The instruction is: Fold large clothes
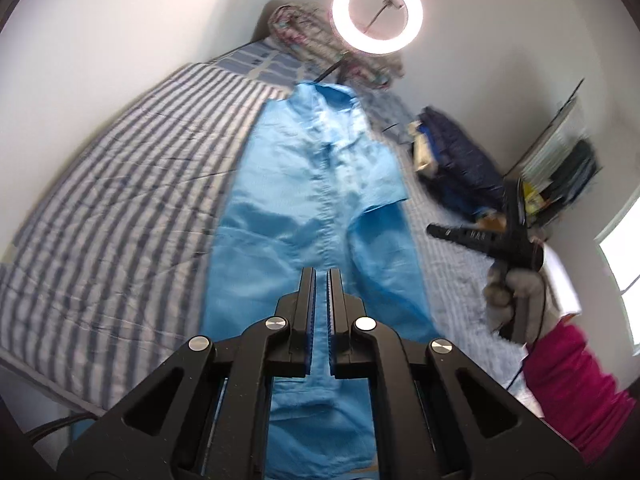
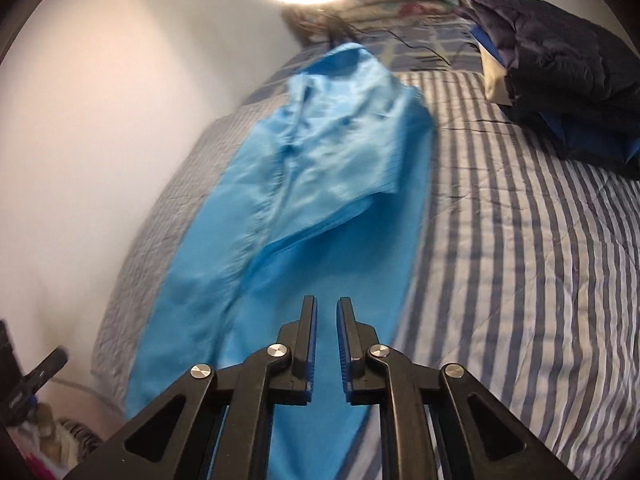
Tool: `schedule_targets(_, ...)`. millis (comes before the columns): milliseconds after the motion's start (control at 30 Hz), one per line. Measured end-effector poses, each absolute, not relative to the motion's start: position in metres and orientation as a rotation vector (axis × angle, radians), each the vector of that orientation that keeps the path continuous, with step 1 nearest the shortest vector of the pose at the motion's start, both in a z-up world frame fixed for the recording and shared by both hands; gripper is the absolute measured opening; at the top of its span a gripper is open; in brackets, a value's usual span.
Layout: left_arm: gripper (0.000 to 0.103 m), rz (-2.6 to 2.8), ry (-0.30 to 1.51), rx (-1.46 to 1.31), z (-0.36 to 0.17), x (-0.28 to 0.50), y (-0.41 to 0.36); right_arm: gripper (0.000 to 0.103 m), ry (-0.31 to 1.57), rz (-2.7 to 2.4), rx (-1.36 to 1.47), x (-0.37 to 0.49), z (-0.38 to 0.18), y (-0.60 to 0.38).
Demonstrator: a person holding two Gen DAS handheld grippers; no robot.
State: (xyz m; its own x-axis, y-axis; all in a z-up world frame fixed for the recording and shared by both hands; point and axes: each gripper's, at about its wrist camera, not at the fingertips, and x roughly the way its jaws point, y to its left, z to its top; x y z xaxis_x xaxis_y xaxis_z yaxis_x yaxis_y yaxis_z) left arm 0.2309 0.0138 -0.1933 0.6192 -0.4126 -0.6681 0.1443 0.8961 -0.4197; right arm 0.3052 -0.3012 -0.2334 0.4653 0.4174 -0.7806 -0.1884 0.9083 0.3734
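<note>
A large light-blue garment (image 1: 312,184) (image 2: 304,184) lies stretched lengthwise on the striped bed cover (image 1: 120,184) (image 2: 520,240), with its upper part folded inward. My left gripper (image 1: 322,276) hovers over the garment's near end, jaws shut, and I see no cloth pinched between them. My right gripper (image 2: 327,304) is above the garment's near right part; a narrow gap shows between its blue pads and nothing is in it. In the left wrist view the right gripper (image 1: 436,233) is off to the right, held by a gloved hand (image 1: 520,296) with a pink sleeve.
A ring light (image 1: 377,12) glows at the head of the bed beside a floral bundle (image 1: 312,36). A dark-blue pile of clothes (image 1: 456,160) (image 2: 560,80) sits on the bed's far right. A white wall runs along the left side, and a window (image 1: 620,264) is at the right.
</note>
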Motion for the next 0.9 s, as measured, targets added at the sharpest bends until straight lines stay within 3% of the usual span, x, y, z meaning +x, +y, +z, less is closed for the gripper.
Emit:
schedule_targets(433, 0.001, -0.325, 0.955, -0.334, -0.224, 0.256, 0.002, 0.008, 1.050, 0.317, 0.269, 0.405, -0.278, -0.266)
schedule_targets(700, 0.001, -0.335, 0.960, -0.319, -0.225, 0.258, 0.000, 0.012, 0.968, 0.481, 0.324, 0.432, -0.267, -0.210)
schedule_targets(900, 0.001, -0.328, 0.944, -0.319, -0.222, 0.257, 0.008, 0.021, 0.920, 0.506, 0.325, 0.416, -0.240, -0.217)
